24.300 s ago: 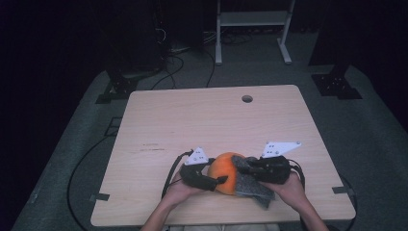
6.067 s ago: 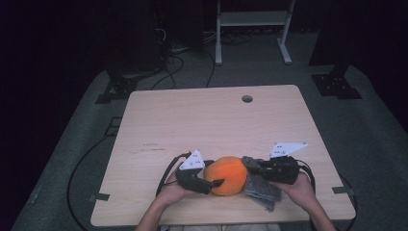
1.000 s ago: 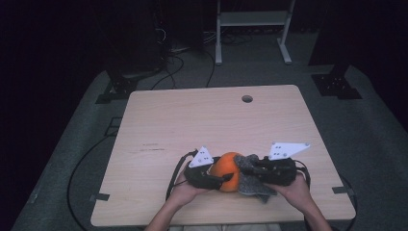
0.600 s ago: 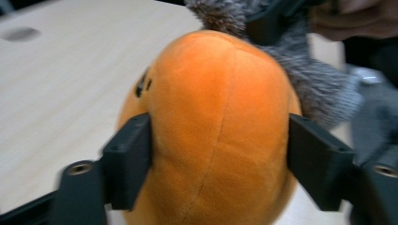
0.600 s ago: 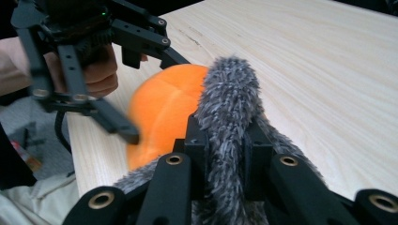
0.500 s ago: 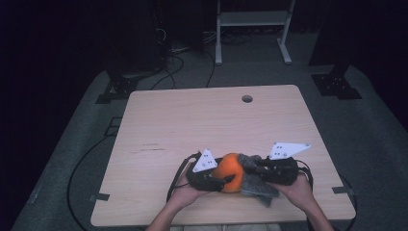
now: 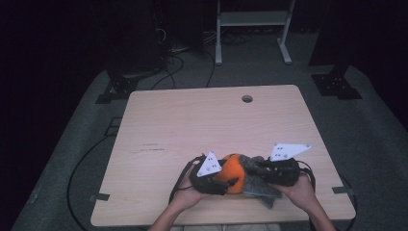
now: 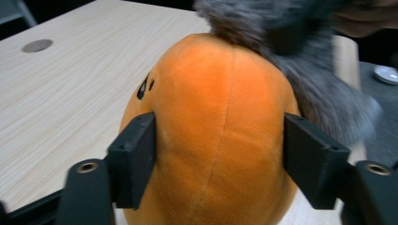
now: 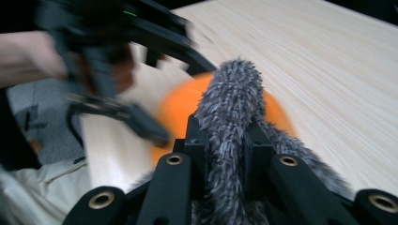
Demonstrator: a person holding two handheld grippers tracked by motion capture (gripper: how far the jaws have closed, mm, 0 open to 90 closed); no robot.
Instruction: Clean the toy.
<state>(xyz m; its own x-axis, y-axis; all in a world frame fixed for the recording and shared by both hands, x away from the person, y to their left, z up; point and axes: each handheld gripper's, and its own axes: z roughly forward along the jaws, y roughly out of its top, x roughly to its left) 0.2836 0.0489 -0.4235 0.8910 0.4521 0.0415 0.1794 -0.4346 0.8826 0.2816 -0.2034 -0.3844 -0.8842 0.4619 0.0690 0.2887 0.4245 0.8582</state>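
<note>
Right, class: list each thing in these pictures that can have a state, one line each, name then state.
orange plush toy: on the table, gripped at both sides, partly under the cloth.
grey fuzzy cloth: pinched up, draped over the toy.
left gripper: fingers pressing on the toy.
right gripper: shut on the cloth.
table: bare wood.

left gripper (image 7: 226,181): jaws just opened a little, pads against the orange plush toy (image 7: 233,172) | toy: more of its orange face bare than a second ago, grey furry cloth (image 7: 260,185) drawn off toward the right | right gripper (image 7: 260,169): sits closer in to the toy than six seconds back
</note>
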